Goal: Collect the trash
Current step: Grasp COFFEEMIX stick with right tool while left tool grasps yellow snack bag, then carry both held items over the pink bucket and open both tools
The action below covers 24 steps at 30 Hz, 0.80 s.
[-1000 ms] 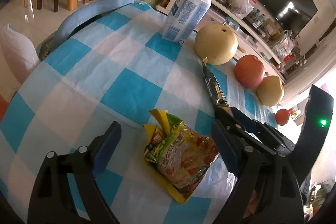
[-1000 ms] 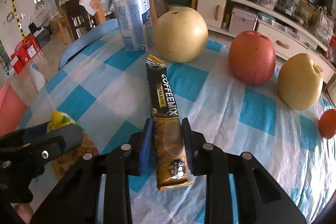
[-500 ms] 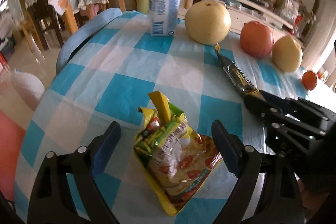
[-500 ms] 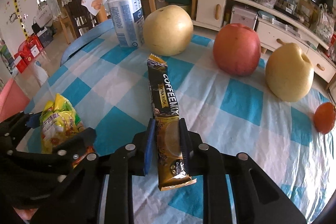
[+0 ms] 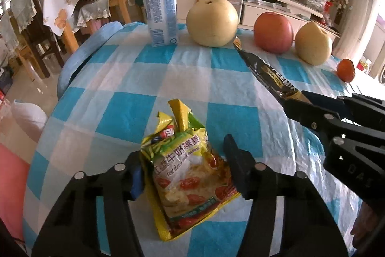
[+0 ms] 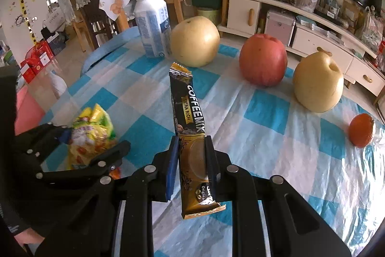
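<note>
Pickup is underway: your right tool (image 6: pixel 191 158) grips the coffee sachet (image 6: pixel 190 127); your left tool (image 5: pixel 184 166) is closing around the snack wrapper (image 5: pixel 190 170). Clamp it, then lift.

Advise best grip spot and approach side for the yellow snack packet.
Grip the yellow snack packet across its puffy middle, coming from above at its near end, one finger on each long edge. It lies flat on the checked cloth, torn top pointing away, so the flanks are free. The left hand-held gripper straddles it this way, jaws closing.
</note>
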{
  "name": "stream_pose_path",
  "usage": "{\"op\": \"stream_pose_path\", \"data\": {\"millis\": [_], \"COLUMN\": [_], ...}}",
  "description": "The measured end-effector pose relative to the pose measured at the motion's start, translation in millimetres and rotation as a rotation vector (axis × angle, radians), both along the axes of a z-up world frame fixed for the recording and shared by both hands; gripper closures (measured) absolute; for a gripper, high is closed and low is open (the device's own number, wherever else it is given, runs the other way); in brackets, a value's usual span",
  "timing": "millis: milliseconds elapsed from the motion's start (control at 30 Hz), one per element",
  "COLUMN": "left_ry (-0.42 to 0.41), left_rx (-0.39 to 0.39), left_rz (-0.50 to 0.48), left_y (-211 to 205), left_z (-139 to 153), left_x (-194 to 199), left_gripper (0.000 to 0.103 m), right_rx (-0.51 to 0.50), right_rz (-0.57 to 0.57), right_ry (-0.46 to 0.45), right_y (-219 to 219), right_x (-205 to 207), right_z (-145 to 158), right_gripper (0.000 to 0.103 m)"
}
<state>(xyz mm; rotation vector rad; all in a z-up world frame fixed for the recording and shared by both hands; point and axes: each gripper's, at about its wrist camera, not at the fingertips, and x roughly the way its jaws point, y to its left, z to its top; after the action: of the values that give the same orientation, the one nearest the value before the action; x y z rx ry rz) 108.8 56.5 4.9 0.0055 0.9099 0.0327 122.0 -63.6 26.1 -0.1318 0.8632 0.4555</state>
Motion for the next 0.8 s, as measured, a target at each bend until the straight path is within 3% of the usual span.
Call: {"op": "stream_pose_path", "data": {"millis": [167,367,433,567,800], "left_ry": [0.002,0.006,0.01,0.017,-0.096], "left_rx": [-0.059,-0.113,-0.139,-0.161,-0.196], "left_rz": [-0.009,0.011,0.02,-0.009,-0.031], "left_y": [8.5,24.9,28.1,32.5,52.2], "left_z": [2.7,3.6,4.6,4.1,34.8], "left_x": [-4.9,-9.3,-9.7,-15.8,-45.3], "left_gripper": [0.062,0.066,0.068,0.069,0.07], "right_rx": [-0.01,0.03,0.108,0.145,0.07], "right_rz": [-0.001,-0.036,-0.054,-0.081,-0.062], "right_ry": [-0.008,0.043,0.087,0.068,-0.013], "right_y": [-1.0,-7.8,-9.3,-9.8,7.0], "right_x": [-11.9,-18.2,-19.3,-31.4,-72.7], "right_z": [0.5,-7.6,-8.1,2.7,18.1], "right_gripper": [0.081,0.082,0.084,0.085,0.085]}}
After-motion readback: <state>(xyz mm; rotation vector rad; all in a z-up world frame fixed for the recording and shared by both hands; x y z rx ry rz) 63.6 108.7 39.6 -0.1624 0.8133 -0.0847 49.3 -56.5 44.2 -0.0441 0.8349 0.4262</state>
